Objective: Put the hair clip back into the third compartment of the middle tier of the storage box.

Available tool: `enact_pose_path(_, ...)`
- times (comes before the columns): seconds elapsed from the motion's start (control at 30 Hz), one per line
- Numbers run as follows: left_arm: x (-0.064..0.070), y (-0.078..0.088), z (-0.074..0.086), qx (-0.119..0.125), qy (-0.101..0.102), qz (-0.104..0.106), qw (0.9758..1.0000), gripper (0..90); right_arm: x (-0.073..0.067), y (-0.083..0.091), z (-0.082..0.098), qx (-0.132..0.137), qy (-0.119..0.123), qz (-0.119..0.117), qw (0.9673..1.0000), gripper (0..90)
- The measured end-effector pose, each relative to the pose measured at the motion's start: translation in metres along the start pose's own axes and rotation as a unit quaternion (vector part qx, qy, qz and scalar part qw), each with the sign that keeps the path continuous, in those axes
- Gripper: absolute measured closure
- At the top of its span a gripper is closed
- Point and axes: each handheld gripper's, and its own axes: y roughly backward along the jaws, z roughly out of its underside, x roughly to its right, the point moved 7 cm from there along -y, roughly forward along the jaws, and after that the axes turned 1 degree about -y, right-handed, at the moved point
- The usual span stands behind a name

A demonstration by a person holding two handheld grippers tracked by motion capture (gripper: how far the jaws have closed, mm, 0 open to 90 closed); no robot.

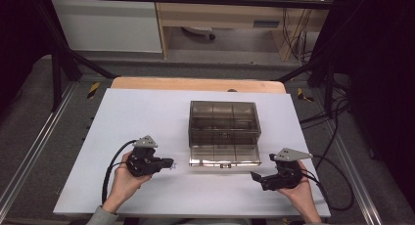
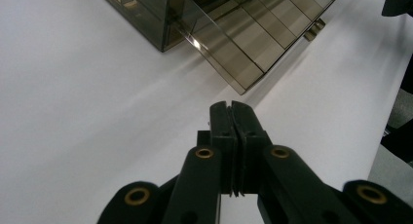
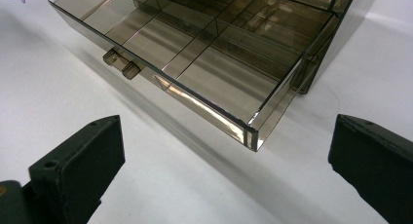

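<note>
In the high view, a smoky transparent drawer box (image 1: 223, 122) sits near the middle of the white surface (image 1: 147, 117), its lower drawer (image 1: 224, 155) pulled out toward the person and divided into compartments. The left gripper (image 1: 169, 164) is held in the left hand (image 1: 125, 181) to the left of the drawer's front, its jaws together and pointing toward a tiny pale star-shaped thing (image 1: 173, 166) at their tip; whether they pinch it cannot be told. The right gripper (image 1: 258, 178) rests in the right hand (image 1: 301, 188) just off the drawer's front right corner, jaws spread.

In the left gripper view, the left gripper (image 2: 232, 108) has its jaws pressed flat together, nothing visible between them, above the bare surface (image 2: 87, 112). The drawer (image 2: 243, 44) lies ahead, near but apart.

In the right gripper view, the right gripper (image 3: 226, 146) shows its jaws wide apart at either side, empty. The drawer (image 3: 195, 63) is just ahead, its near corner between them, a small handle (image 3: 121, 63) on its front.
</note>
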Motion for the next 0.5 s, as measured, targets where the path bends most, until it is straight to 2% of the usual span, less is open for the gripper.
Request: enact_pose_path(0.5,0.007,-0.001,-0.012,0.006,-0.01,0.0,0.9999,87.8,0.0,0.0,0.0,0.001,-0.002,0.001,1.0,0.6)
